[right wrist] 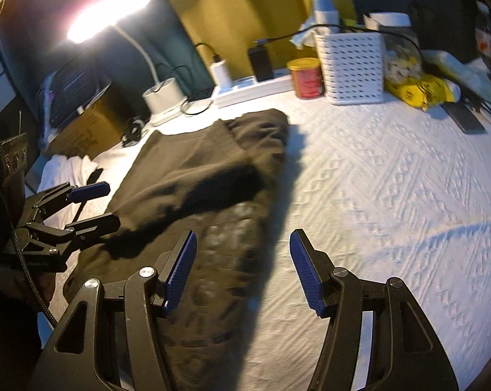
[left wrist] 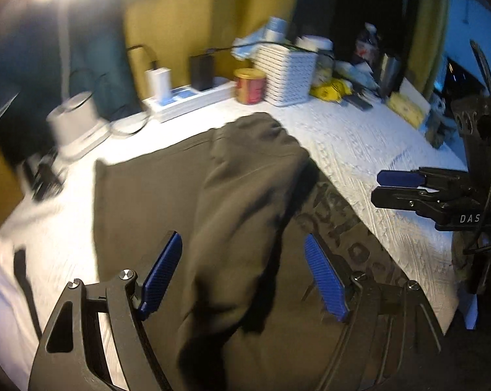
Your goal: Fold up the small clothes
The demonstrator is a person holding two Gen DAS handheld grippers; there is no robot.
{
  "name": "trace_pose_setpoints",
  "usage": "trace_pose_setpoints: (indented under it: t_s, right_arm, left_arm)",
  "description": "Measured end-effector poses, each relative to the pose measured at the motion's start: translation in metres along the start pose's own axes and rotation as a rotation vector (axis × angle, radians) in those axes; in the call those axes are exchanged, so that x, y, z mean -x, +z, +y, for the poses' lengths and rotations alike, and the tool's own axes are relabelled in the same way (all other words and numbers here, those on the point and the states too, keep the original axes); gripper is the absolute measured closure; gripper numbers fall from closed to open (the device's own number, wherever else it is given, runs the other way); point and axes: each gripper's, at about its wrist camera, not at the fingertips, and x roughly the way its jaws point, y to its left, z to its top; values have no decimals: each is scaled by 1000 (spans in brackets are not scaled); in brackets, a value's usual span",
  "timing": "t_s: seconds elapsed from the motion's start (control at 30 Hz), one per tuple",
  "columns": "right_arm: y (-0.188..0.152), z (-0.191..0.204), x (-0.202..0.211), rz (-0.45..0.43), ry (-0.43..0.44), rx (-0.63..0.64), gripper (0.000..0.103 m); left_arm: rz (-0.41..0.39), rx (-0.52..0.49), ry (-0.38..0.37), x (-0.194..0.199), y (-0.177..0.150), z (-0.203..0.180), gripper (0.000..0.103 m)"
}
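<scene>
Dark garment (left wrist: pixel 213 202) lies on the white textured cloth (right wrist: pixel 392 195) covering the table, partly folded, with one flap laid over the body and bunched toward the far end. Printed lettering shows along its right edge.

Left gripper (left wrist: pixel 244 270): fingers spread wide, nothing between the pads, poised above the near part of the garment. Whether the tips touch the fabric cannot be told. The right wrist view shows this same gripper (right wrist: pixel 97 205) from the side, at the garment's left edge, fingers apart.

Right gripper (right wrist: pixel 242 267): fingers wide, empty, straddling the garment's right edge, one finger over fabric and the other over bare cloth. The left wrist view shows it (left wrist: pixel 389 185) from the side at frame right, over bare cloth, where the fingers appear close together; its own view is taken as the clearer evidence.

Along the far wall: white basket (right wrist: pixel 353 65), red tin (right wrist: pixel 305 78), power strip (right wrist: pixel 255 86) with chargers plugged in, yellow packets (right wrist: pixel 418 89).

Right wrist view only: lit lamp (right wrist: pixel 108 13), its base (right wrist: pixel 164 96), and a cardboard box (right wrist: pixel 85 127) at far left. The left wrist view is motion-blurred, and the lamp there is only glare.
</scene>
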Motion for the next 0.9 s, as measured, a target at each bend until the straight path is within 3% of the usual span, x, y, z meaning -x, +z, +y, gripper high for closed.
trace_pose_setpoints:
  t_s: [0.4, 0.47, 0.5, 0.53, 0.7, 0.9]
  right_arm:
    - [0, -52, -3, 1, -36, -97, 40]
    - [1, -55, -4, 5, -45, -97, 40]
    - [3, -56, -4, 6, -50, -95, 40]
    - [4, -57, -5, 9, -58, -93, 40]
    - [11, -55, -14, 22, -74, -90, 40]
    - [19, -40, -34, 32, -69, -56, 40]
  left_arm:
    - [105, -297, 73, -72, 45, -39, 26]
    - [124, -313, 49, -83, 48, -37, 51]
    - [134, -295, 35, -86, 49, -31, 79]
    - [126, -277, 31, -86, 49, -25, 96]
    - [24, -193, 56, -62, 51, 1, 96]
    - [-109, -29, 127, -30, 43, 60, 96]
